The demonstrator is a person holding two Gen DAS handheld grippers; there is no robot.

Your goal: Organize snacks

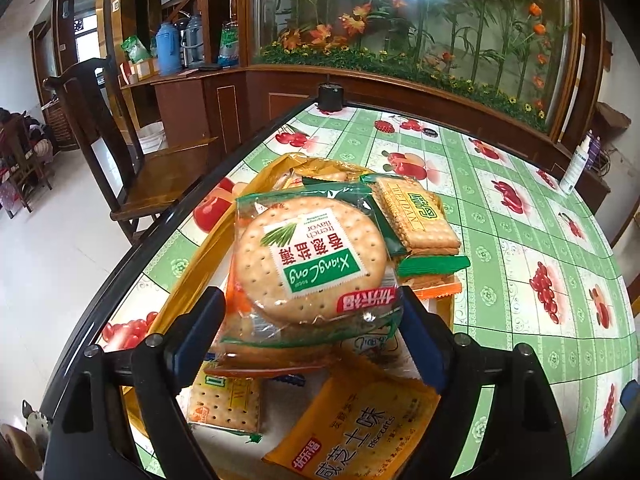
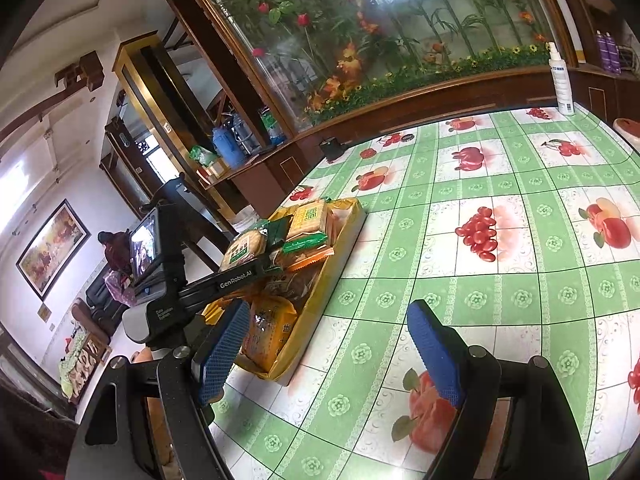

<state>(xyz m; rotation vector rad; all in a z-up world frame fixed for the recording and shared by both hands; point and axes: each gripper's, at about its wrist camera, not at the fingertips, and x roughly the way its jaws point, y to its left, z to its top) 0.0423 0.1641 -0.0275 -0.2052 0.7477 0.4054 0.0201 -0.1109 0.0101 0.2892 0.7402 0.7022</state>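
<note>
Now the left tongs (image 1: 312, 312) stand spread around the round cracker pack (image 1: 310, 258) atop the yellow tray (image 1: 188, 276); right tongs (image 2: 332, 354) gape, empty, over the bench (image 2: 500, 280).

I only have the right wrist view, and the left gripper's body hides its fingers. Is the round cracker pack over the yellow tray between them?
Observer: Yes. The round cracker pack in a clear wrapper with a green label lies between the left gripper's blue pads, which look just clear of it.
Operator: Is it hanging free?
Observer: No, it rests on the pile of packs.
Operator: What's underneath?
Observer: A square cracker pack lies flat in the yellow tray.
</note>
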